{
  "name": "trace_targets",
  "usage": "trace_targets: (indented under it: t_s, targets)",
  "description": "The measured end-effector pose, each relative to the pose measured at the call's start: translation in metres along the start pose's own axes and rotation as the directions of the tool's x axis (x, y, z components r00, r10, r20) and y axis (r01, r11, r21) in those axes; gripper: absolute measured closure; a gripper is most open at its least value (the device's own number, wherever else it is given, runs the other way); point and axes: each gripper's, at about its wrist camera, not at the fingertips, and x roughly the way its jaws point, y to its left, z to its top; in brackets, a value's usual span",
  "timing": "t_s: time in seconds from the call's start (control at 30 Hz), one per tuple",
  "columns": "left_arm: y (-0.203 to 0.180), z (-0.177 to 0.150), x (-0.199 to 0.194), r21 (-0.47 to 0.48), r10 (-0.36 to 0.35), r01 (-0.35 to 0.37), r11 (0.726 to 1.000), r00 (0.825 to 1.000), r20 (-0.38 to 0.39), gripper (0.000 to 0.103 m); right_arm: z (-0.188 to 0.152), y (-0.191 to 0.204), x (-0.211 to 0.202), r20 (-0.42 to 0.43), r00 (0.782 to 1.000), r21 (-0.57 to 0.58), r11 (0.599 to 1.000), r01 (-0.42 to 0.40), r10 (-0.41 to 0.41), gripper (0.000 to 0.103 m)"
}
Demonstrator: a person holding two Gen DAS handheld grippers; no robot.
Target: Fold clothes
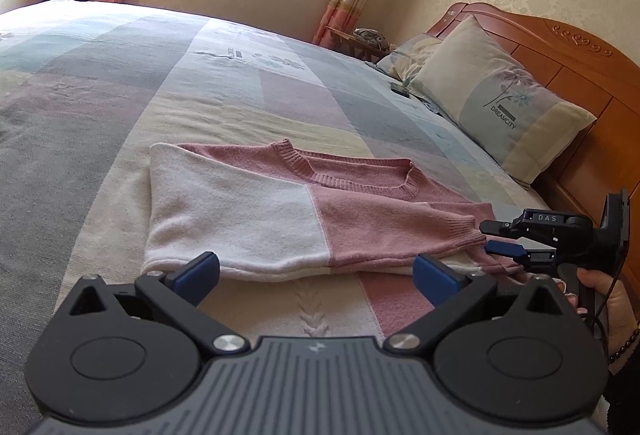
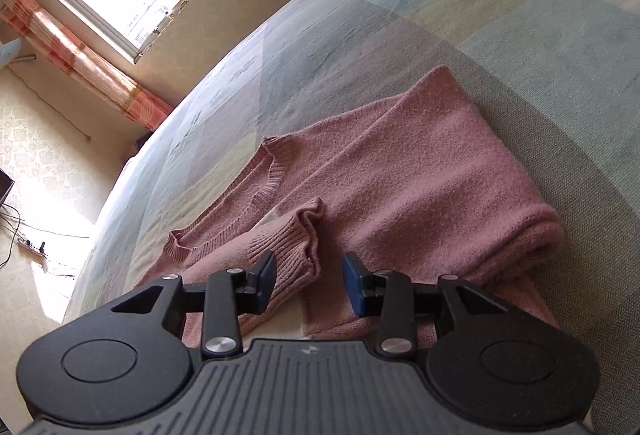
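A pink and white knit sweater point(image 1: 248, 211) lies partly folded on the bed, its ribbed collar point(image 1: 352, 175) facing the far side. My left gripper point(image 1: 316, 273) hovers open at the sweater's near hem, with nothing between its blue pads. At the right, a hand point(image 1: 612, 299) holds my right gripper point(image 1: 488, 237) close to the pink sleeve cuff point(image 1: 460, 229). In the right wrist view the right gripper point(image 2: 310, 279) stands partly open. The ribbed cuff point(image 2: 304, 235) lies loosely between its fingers, with a gap at the right pad. The folded pink body point(image 2: 420, 171) stretches beyond.
The bed has a pastel patchwork cover point(image 1: 120, 95). A pillow point(image 1: 496, 103) leans on the wooden headboard point(image 1: 560, 55) at the right, with a small dark object point(image 1: 400, 89) beside it. A window and striped curtains are at the back. Cables lie on the floor point(image 2: 32, 247).
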Motion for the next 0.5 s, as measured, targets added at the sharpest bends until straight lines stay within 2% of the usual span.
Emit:
trace_targets:
  t_s: [0.1, 0.13, 0.23, 0.33, 0.4, 0.43, 0.47, 0.5]
  targets:
    - [0.000, 0.000, -0.001, 0.003, 0.003, -0.003, 1.000, 1.000, 0.006, 0.001, -0.001, 0.023, -0.011, 0.090, 0.996, -0.142, 0.989, 0.031, -0.019, 0.049]
    - [0.000, 0.000, -0.001, 0.003, 0.005, -0.005, 1.000, 1.000, 0.005, 0.001, -0.001, 0.031, -0.015, 0.121, 0.992, -0.188, 0.981, 0.044, -0.022, 0.048]
    - [0.001, 0.000, 0.000, 0.004, 0.015, -0.015, 1.000, 1.000, 0.002, 0.001, 0.011, 0.055, 0.003, 0.091, 0.993, -0.270, 0.958, 0.095, -0.073, 0.047]
    - [0.002, 0.000, 0.002, 0.002, 0.014, -0.014, 1.000, 1.000, -0.001, 0.001, 0.022, 0.049, 0.024, 0.032, 0.989, -0.258, 0.954, 0.150, -0.147, 0.048]
    - [0.002, -0.001, 0.004, 0.002, 0.014, -0.014, 1.000, 1.000, -0.007, 0.001, 0.020, 0.038, 0.041, -0.019, 0.984, -0.253, 0.953, 0.165, -0.175, 0.050]
    - [0.003, -0.001, 0.005, 0.003, 0.016, -0.016, 1.000, 1.000, -0.009, 0.001, 0.015, 0.037, 0.043, -0.017, 0.984, -0.276, 0.947, 0.164, -0.175, 0.051]
    - [0.003, -0.001, 0.005, 0.003, 0.017, -0.017, 1.000, 1.000, -0.009, 0.001, 0.010, 0.035, 0.045, -0.015, 0.985, -0.301, 0.940, 0.162, -0.174, 0.052]
    - [0.003, -0.001, 0.005, 0.002, 0.018, -0.018, 1.000, 1.000, -0.009, 0.001, 0.006, 0.039, 0.044, -0.001, 0.985, -0.340, 0.927, 0.159, -0.170, 0.059]
